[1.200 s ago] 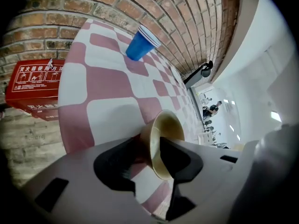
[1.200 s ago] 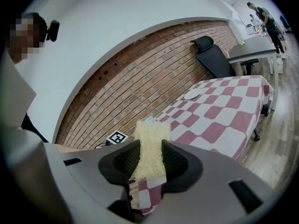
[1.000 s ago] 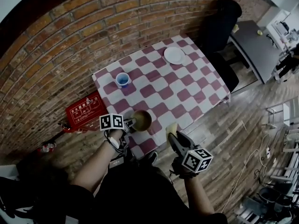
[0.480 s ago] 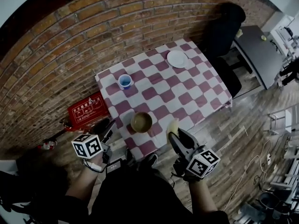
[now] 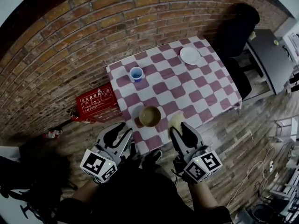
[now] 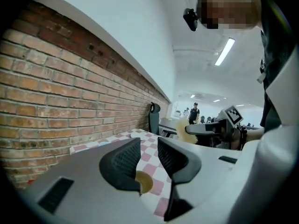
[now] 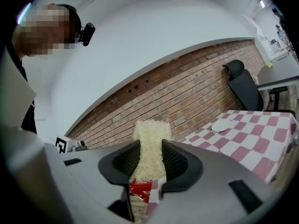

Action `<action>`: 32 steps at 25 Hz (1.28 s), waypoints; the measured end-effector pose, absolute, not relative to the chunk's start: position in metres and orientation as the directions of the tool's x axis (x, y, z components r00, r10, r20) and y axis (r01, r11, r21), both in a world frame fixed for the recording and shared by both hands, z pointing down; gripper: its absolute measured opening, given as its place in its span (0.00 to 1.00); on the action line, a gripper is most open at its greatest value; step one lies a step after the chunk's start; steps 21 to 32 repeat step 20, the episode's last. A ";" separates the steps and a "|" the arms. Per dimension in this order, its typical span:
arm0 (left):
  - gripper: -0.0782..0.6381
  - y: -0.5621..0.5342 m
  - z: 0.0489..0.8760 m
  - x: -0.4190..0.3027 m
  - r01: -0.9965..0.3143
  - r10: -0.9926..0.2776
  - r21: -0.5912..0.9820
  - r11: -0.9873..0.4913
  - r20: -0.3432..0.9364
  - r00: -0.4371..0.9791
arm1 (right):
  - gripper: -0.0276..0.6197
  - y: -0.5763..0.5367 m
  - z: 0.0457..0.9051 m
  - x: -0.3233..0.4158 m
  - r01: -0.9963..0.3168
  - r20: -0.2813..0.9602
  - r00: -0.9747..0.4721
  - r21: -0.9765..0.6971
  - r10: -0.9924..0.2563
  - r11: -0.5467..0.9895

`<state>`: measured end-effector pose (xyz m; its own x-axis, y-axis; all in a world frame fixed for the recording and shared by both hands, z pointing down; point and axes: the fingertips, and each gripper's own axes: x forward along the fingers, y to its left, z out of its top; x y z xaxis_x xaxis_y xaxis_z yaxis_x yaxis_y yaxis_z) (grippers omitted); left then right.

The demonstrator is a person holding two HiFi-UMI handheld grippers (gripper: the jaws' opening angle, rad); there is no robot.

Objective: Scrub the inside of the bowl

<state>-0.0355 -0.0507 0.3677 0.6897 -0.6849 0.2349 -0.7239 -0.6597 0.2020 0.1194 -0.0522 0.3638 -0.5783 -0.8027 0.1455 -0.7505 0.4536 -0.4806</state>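
Note:
The brownish bowl (image 5: 150, 116) stands upright on the red-and-white checked table (image 5: 201, 94) near its front edge. It also shows low between the left jaws as the bowl (image 6: 144, 183). My left gripper (image 5: 119, 130) hangs off the table's front left corner, apart from the bowl. Its jaws have just been closing, a gap remains and nothing is between them. My right gripper (image 5: 179, 127) is shut on a pale yellow scrub pad (image 5: 175, 121), right of the bowl. In the right gripper view the scrub pad (image 7: 150, 146) sticks out past the pads.
A blue cup (image 5: 136, 73) and a white plate (image 5: 190, 55) stand farther back on the table. A red box (image 5: 96, 101) lies on the floor by the brick wall. A black chair (image 5: 238, 27) and a dark desk (image 5: 268, 50) stand to the right.
My left gripper has left the bowl's left rim, drawn back off the table and risen, its wrist rolling. The right gripper has risen a little with the pad. The bowl stays put.

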 end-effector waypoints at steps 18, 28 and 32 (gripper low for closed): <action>0.28 -0.066 0.354 -0.038 -0.637 -0.609 0.151 -0.755 0.196 0.768 | 0.28 -0.058 0.328 0.106 -0.838 0.130 -0.489 -0.343 -0.862 0.424; 0.28 -0.068 0.353 -0.039 -0.633 -0.606 0.150 -0.759 0.193 0.772 | 0.28 -0.060 0.327 0.105 -0.842 0.132 -0.484 -0.340 -0.865 0.419; 0.28 -0.068 0.353 -0.039 -0.633 -0.606 0.150 -0.759 0.193 0.772 | 0.28 -0.060 0.327 0.105 -0.842 0.132 -0.484 -0.340 -0.865 0.419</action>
